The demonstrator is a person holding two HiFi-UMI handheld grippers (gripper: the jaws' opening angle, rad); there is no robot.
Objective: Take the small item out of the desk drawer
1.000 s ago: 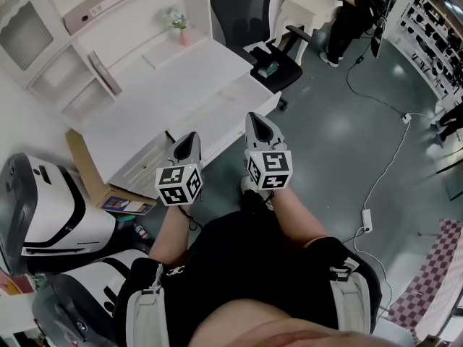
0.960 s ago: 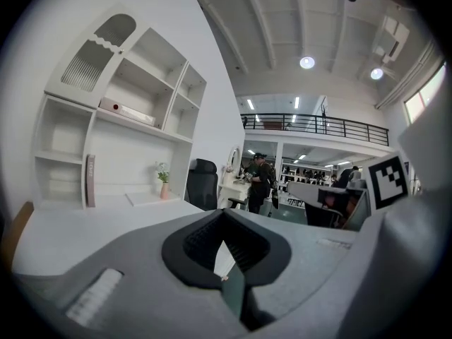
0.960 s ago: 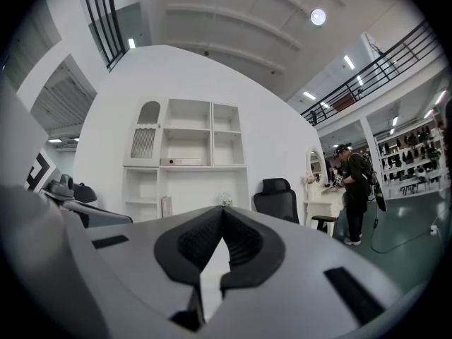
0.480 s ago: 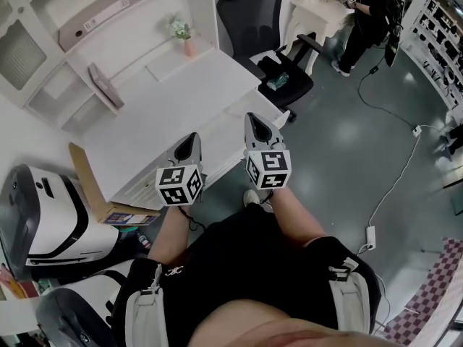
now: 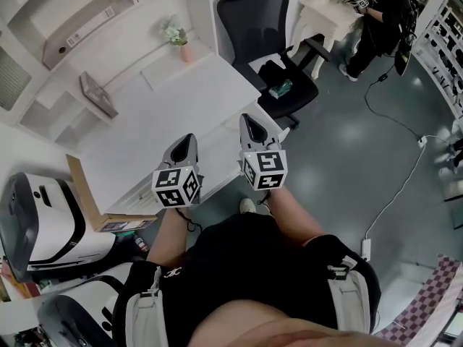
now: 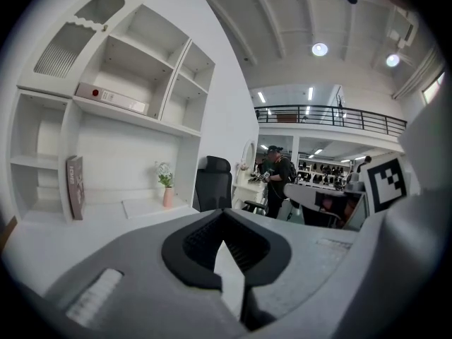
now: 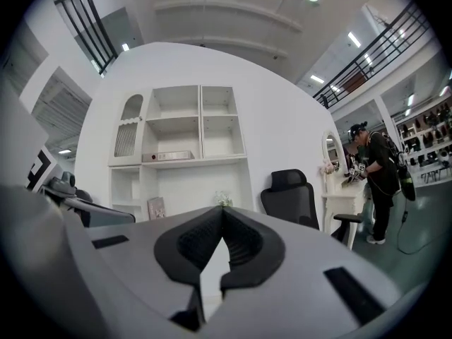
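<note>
the small item shows in no view. i judge it lies inside the drawer [image 5: 215, 149], which looks closed in the near face of the desk [image 5: 166, 114]. i can't make out a handle on it. going by the task's wording, i expect the item to be light and easy to pinch. that also means it is easy to flick away, so i'd take it across its narrowest part with just the pad tips. whether it is stiff, slick or fragile i can't say until the drawer is open. the drawer comes first, and it should want a hooked edge or a handle and a straight pull toward me.

the left gripper [image 5: 184, 147] is over the desk's near edge, left of the drawer. its jaws are together, the dark pads meeting with nothing between them. the right gripper [image 5: 249, 125] is beside it on the right, also over the near edge. its jaws are pressed together too, on nothing. neither touches the desk.

farther out, a book [image 5: 98, 96] leans at the far left of the desk top, a plant [image 5: 177, 38] stands far back, and a chair [image 5: 271, 49] is off the desk's right end.
</note>
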